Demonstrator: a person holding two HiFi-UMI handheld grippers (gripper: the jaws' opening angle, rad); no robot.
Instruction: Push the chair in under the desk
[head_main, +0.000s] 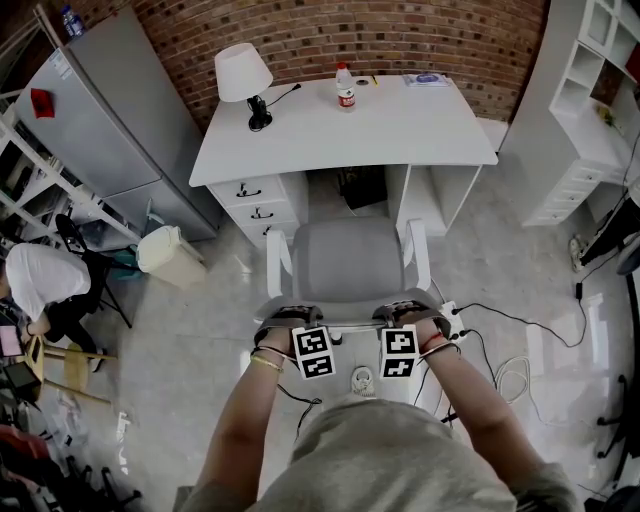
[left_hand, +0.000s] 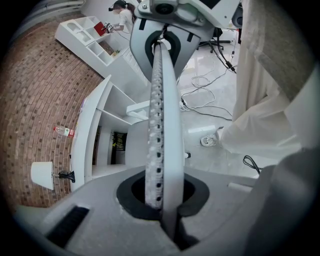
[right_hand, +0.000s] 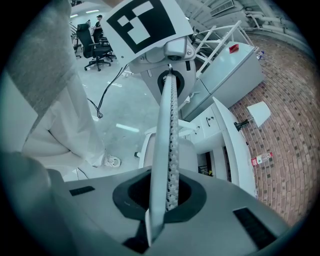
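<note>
The chair (head_main: 345, 265) has a grey seat and a white frame, and it stands in front of the white desk (head_main: 400, 130) with its seat facing the knee space. Its front edge is just short of the desk's front. My left gripper (head_main: 288, 318) and right gripper (head_main: 405, 310) both sit on the top of the backrest, side by side. In the left gripper view the backrest edge (left_hand: 167, 110) runs straight between the jaws of my left gripper (left_hand: 162, 200), which are shut on it. The right gripper (right_hand: 165, 205) pinches the same perforated edge (right_hand: 167, 130).
On the desk stand a white lamp (head_main: 243, 75) and a bottle (head_main: 345, 87); its drawers (head_main: 255, 200) are at the left. A grey cabinet (head_main: 110, 120) and a bin (head_main: 170, 255) are left, white shelves (head_main: 590, 110) right. Cables (head_main: 510, 370) lie on the floor. A person (head_main: 40, 285) sits far left.
</note>
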